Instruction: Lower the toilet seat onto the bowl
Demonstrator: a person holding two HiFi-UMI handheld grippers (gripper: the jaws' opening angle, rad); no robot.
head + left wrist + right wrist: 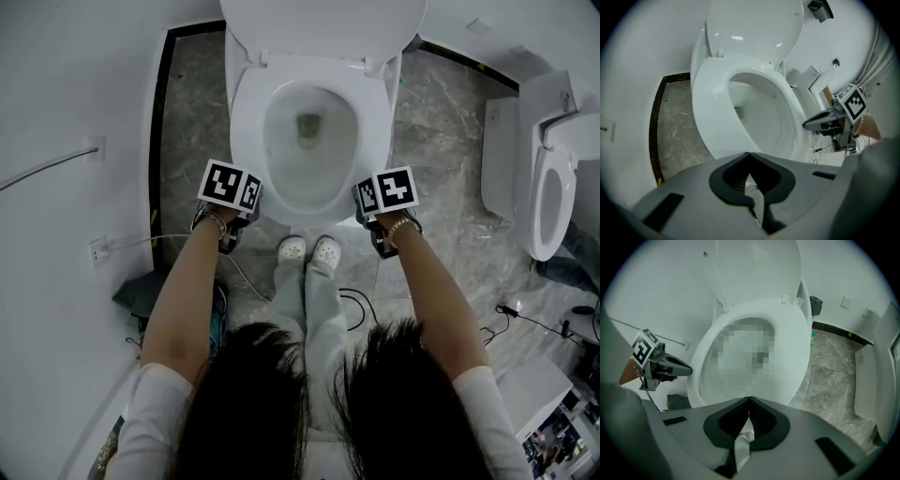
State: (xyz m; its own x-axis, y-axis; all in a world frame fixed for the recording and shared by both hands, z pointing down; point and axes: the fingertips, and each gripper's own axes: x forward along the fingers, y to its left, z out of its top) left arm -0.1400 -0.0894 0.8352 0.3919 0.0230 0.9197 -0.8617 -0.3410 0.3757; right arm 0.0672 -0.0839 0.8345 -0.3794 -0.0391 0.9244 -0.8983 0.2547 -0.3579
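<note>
White seat [246, 131] down; cables [141, 241], second toilet [548, 197] nearby.

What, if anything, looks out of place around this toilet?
Nothing on the toilet itself: the seat lies flat on the bowl, with the lid up. Around it, loose cables trail over the floor, and a second toilet stands oddly close at right.

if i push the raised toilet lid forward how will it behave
The toilet lid looks like a rigid, glossy shell: probably stiff and slippery. Hinged upright behind the seat, it would likely swing down rather than slide, perhaps dropping fast.
</note>
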